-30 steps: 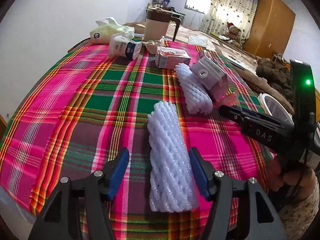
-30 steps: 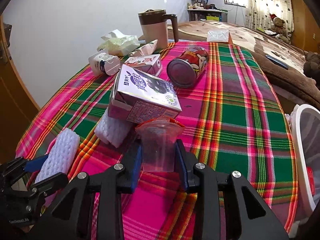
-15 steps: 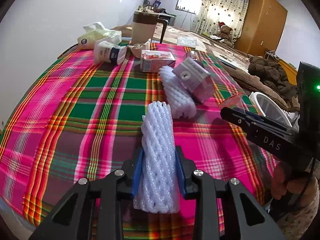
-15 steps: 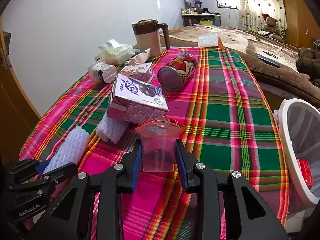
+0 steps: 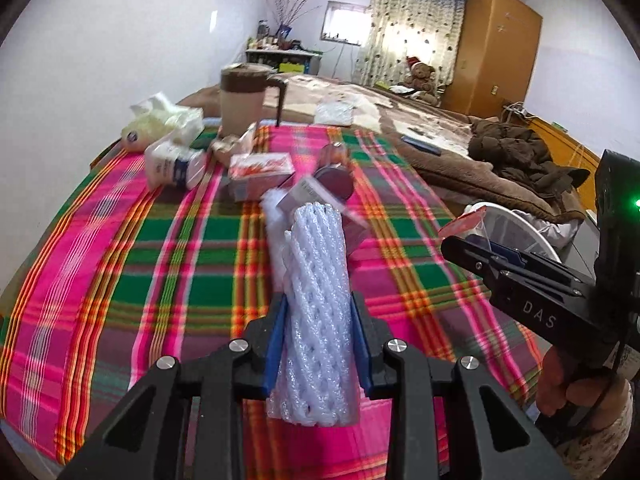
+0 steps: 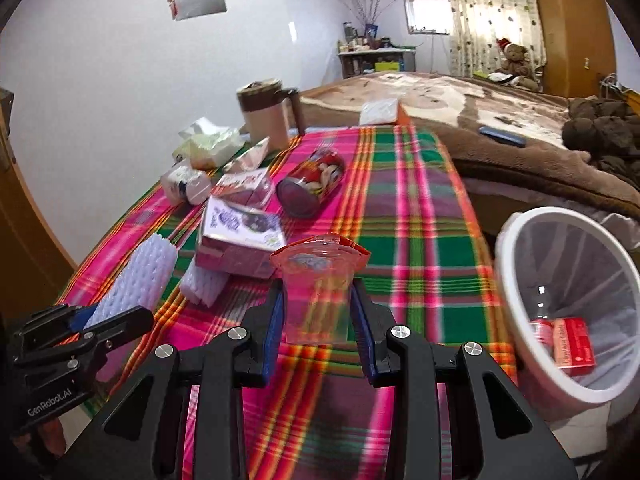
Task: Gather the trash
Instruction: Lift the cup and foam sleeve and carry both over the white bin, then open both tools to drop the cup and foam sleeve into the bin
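My left gripper is shut on a white foam net sleeve, held above the plaid tablecloth. In the right wrist view the same foam sleeve shows at the left in that left gripper. My right gripper is shut on a clear plastic cup with a peeled red lid, also lifted off the cloth. A white trash bin with a liner stands off the table's right edge, with a red box inside. In the left wrist view, the right gripper reaches in at the right.
On the table lie a second foam sleeve, a purple carton, a red can, a small pink carton, a white bottle, a tissue pack and a brown-lidded jug. A bed lies behind.
The left jaws closed on the foam sleeve and lifted it off the cloth. Both grippers rose with their loads, and the bin came further into the right wrist view.
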`<state>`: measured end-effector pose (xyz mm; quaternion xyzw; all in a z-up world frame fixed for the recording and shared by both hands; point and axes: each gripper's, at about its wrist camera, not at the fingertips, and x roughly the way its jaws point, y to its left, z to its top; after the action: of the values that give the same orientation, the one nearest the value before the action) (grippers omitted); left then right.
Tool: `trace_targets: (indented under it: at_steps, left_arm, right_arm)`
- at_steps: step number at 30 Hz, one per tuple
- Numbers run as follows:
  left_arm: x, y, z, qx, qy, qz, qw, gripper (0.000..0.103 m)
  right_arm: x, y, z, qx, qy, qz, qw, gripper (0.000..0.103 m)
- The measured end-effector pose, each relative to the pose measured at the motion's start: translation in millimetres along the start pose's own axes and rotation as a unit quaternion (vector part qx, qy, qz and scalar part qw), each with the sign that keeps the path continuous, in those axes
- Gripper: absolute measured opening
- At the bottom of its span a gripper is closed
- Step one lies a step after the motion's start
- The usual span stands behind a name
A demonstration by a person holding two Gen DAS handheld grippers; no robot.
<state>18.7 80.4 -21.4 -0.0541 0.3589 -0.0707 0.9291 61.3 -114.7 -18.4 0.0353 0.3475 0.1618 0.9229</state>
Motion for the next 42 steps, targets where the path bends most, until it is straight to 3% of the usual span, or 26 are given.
trace_targets:
  at_steps: [16, 32, 42]
  left_arm:
    - [17, -72, 40, 0.066, -0.016, -0.058, 0.9961, 0.032]
    - [48, -158, 67, 0.124, -0.016, -0.122, 0.9846, 0.032]
    - [72, -204, 68, 0.156, 0.004, -0.155, 0.9754, 0.032]
  right_arm:
    - [-33, -63, 10, 0.053, -0.036, -0.068, 0.996, 0.033]
    - [-56, -129, 16, 0.099, -0.050, -0.144, 0.983, 0.033]
    - [-55, -162, 9, 0.125, -0.035, -0.181, 0.975, 0.034]
